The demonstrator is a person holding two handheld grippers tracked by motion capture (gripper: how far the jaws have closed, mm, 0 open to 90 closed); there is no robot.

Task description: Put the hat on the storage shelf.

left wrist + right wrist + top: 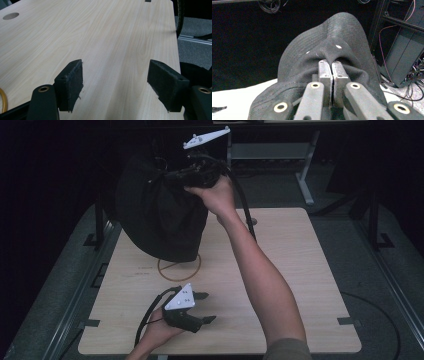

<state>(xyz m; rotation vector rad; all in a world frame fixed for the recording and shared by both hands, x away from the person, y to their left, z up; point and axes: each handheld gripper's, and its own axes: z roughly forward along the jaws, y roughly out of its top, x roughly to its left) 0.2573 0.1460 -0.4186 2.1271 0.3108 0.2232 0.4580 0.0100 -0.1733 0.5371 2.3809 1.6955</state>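
High view: one black fabric hat [160, 212], soft, matte, bucket-shaped with a wide floppy brim, hanging above the far left part of the table [295, 270], lower edge close over a thin orange ring mark [179, 268]. Pale wood-grain tabletop, flat, rounded corners, one. Right gripper [172, 174] up at the far side, clenched on a bunched fold of the hat, grey three-cornered plate on top, black cable trailing down along the forearm. Left gripper [207, 307] low at the near edge, just above the wood, jaws apart, holding nothing. Two grippers, two forearms.

Left gripper view: two black jaws with rough, fuzzy rectangular pads [72, 83], frayed at the edges, standing wide, bare light laminate between them. One round grey hole [11, 16] in the table at far left. Sliver of orange curve at lower left edge.

Right gripper view: two grey metal jaws pressed together, pinching black twill cloth of the hat [337, 32]; stitched rows on the brim, a few small white specks. Dark backdrop behind, tangled cables at right.
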